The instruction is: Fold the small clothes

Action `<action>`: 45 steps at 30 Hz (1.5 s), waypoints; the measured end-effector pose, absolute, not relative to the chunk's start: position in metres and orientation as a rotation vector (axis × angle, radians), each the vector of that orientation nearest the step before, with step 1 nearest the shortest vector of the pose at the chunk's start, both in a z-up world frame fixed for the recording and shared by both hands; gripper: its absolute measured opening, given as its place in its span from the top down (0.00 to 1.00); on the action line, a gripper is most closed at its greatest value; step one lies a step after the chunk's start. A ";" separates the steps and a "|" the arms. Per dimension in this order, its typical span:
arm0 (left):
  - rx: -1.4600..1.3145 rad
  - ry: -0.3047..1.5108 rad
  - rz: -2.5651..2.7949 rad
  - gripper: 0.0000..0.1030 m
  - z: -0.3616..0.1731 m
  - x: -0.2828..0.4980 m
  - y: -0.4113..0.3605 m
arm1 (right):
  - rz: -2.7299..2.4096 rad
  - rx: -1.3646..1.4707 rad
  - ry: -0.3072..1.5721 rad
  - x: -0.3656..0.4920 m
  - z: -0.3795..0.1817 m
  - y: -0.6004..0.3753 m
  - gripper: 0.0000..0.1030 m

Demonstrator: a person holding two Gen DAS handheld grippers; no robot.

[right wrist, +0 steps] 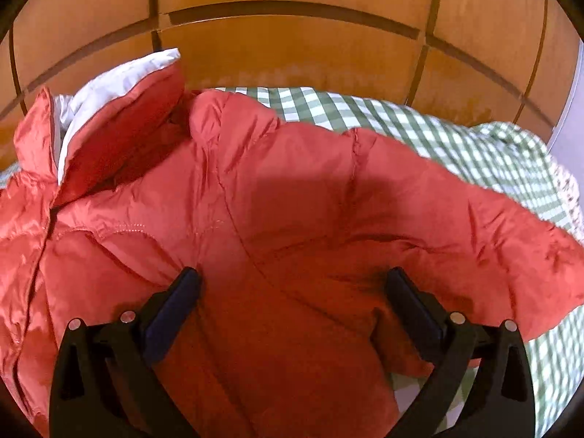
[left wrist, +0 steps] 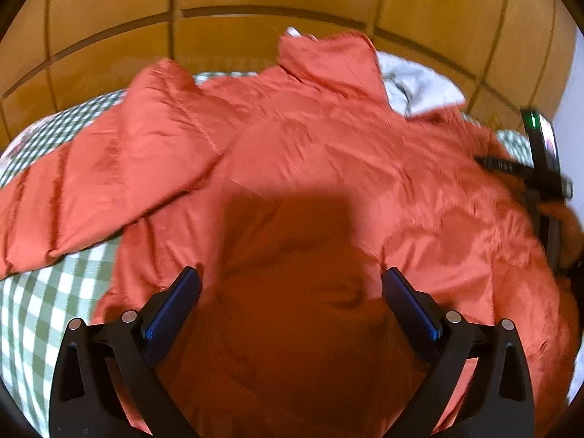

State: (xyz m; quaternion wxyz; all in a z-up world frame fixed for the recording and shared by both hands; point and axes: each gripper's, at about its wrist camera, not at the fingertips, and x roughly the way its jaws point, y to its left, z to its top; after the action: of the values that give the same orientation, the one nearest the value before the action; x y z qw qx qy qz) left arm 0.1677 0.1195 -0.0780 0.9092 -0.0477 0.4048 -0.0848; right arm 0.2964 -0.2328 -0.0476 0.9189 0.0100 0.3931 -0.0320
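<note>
Early fold step, by my read: orange-red quilted puffer jacket (left wrist: 310, 146) lies spread on the green-and-white checked bed cover (left wrist: 43, 314), left gripper (left wrist: 292, 284) and right gripper (right wrist: 292, 284) both wide, empty, hovering over it; next, pinch a sleeve or hem.

Orange-red jacket (right wrist: 292, 219), seemingly white lining (right wrist: 109, 84), green-checked cloth (right wrist: 456, 138)

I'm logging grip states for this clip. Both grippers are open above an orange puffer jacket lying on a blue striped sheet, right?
One detail is off: the sheet is green-and-white checked, not blue striped, as the right wrist view shows plainly. The rest holds: the left gripper and right gripper are both open above the orange puffer jacket.
</note>
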 end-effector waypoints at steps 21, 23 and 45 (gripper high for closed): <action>-0.969 0.425 0.599 0.05 -0.084 0.100 0.421 | -0.100 -0.025 0.768 0.295 -0.045 -0.234 0.02; -0.990 0.394 0.615 0.05 -0.087 0.106 0.435 | -0.103 -0.029 0.766 0.295 -0.045 -0.234 0.02; -0.517 0.169 0.257 0.94 0.071 0.140 0.314 | -0.141 -0.064 0.848 0.272 -0.018 -0.224 0.02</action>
State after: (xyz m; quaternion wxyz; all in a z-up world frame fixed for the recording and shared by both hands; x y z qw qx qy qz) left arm 0.1400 0.3139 0.0710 0.9551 -0.2546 0.0835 0.1268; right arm 0.2722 -0.2244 -0.0176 0.9085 -0.0311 0.4112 -0.0681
